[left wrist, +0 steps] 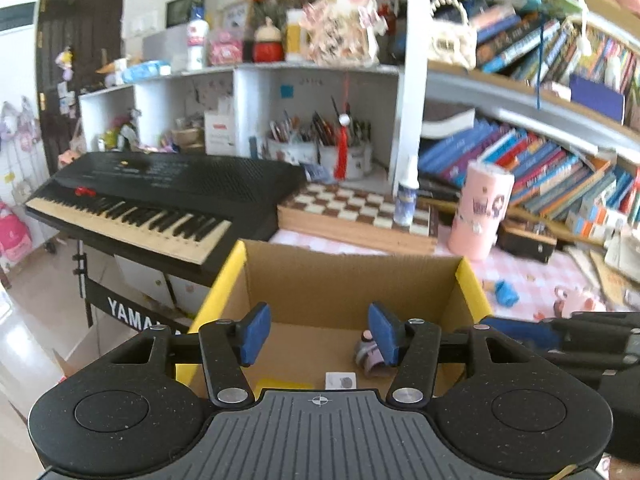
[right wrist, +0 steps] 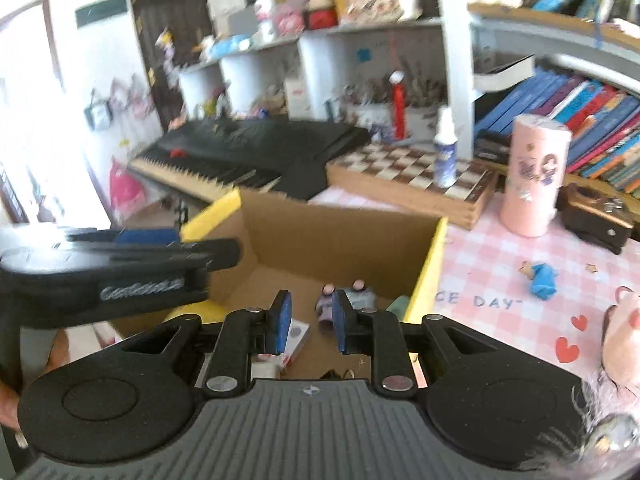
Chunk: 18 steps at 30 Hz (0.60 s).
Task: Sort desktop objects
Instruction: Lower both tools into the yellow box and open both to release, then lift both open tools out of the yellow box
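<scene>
An open cardboard box (left wrist: pixel 352 280) with yellow flaps stands at the desk's left edge; it also shows in the right wrist view (right wrist: pixel 320 240). Inside lie small purple and grey figures (right wrist: pixel 344 298), a small white packet (left wrist: pixel 340 381) and a white box (right wrist: pixel 296 340). My left gripper (left wrist: pixel 318 334) is open and empty, held over the box. My right gripper (right wrist: pixel 310 324) is open and empty, also above the box, with nothing between its pads. The left gripper's body (right wrist: pixel 108 268) shows at the left of the right wrist view.
A blue crumpled item (right wrist: pixel 542 278) and a pink plush (right wrist: pixel 624 336) lie on the pink checked cloth. A pink cylinder (right wrist: pixel 534 176), a brown stapler-like case (right wrist: pixel 596 208), a chessboard (right wrist: pixel 412 176) with a white bottle (right wrist: pixel 445 152), a black keyboard (left wrist: pixel 160 196) and bookshelves stand behind.
</scene>
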Motion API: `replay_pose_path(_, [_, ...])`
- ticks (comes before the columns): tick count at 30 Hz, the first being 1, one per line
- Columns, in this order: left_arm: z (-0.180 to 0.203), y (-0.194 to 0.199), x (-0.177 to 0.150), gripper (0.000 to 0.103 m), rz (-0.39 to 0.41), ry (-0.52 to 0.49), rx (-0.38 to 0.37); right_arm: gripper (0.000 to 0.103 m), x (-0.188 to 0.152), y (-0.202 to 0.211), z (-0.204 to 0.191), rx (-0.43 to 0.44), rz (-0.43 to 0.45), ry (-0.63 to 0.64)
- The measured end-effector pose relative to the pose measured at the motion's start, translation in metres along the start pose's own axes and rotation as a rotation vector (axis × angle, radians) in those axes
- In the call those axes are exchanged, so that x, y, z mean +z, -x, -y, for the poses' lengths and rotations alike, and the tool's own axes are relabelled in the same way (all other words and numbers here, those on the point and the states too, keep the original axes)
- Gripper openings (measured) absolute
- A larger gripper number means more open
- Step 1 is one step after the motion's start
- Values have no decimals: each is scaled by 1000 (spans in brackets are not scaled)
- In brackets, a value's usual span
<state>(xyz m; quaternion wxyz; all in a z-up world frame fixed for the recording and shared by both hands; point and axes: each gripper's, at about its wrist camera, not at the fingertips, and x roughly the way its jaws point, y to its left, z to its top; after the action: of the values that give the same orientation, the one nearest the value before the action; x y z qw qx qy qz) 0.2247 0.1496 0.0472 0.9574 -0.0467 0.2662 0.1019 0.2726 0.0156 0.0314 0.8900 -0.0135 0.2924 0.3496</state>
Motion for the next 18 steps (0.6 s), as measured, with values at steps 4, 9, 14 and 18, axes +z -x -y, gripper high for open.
replay_pose_path(4, [-10, 23, -2, 59, 50, 27, 9, 21, 3, 25, 0, -44, 89, -12])
replay_pose_path(9, [-24, 48, -10, 60, 86, 37, 22, 21, 4, 48, -3, -90, 146, -30])
replay_pose_path(14, [-37, 73, -23, 61, 110, 65, 24, 21, -1, 68, -15, -129, 179, -38])
replay_pose_path(18, [-45, 96, -37, 65, 130, 64, 35, 24, -14, 87, -26, -167, 198, -38])
